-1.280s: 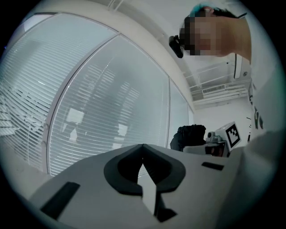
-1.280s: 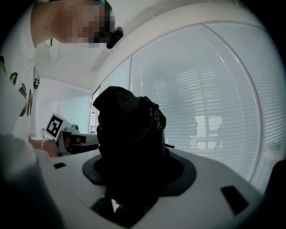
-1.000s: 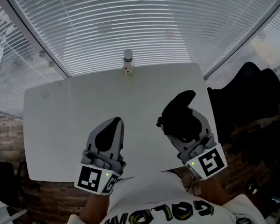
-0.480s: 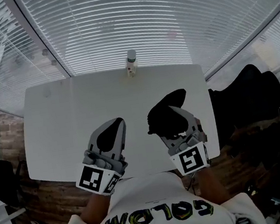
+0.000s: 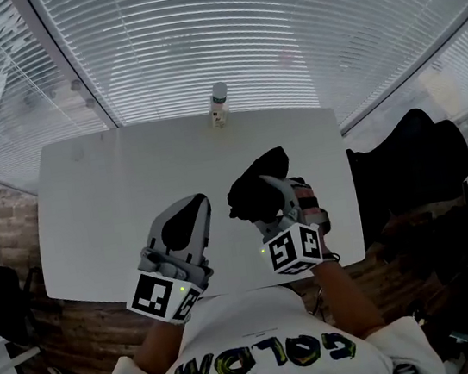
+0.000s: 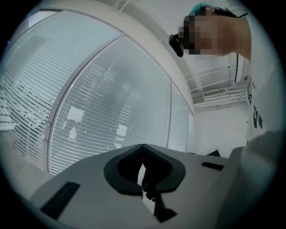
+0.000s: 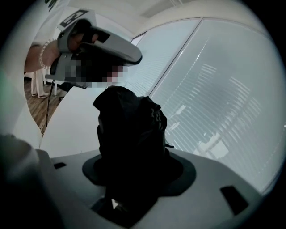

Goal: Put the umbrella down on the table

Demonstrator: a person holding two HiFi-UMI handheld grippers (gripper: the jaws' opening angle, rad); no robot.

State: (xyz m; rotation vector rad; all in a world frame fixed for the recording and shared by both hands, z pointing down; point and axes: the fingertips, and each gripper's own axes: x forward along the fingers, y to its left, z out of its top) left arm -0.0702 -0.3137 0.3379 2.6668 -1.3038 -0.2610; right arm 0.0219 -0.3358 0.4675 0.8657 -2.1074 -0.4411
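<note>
Cannot see the right gripper's (image 5: pixel 265 190) fingers' (image 7: pixel 214 179) hold on the black umbrella (image 7: pixel 129 134), lost in shadow. Cannot read the small bottle (image 5: pixel 220 105) at the bench's (image 5: pixel 105 201) far edge; label and contents too tiny.

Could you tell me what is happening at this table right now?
A person is working with a handheld gripper in each hand at a white table. The right gripper has its fingers closed on a folded black umbrella and holds it over the near right part of the table; whether it touches the surface cannot be told. The left gripper is beside it, fingers together and empty. A small bottle stands at the far edge.
</note>
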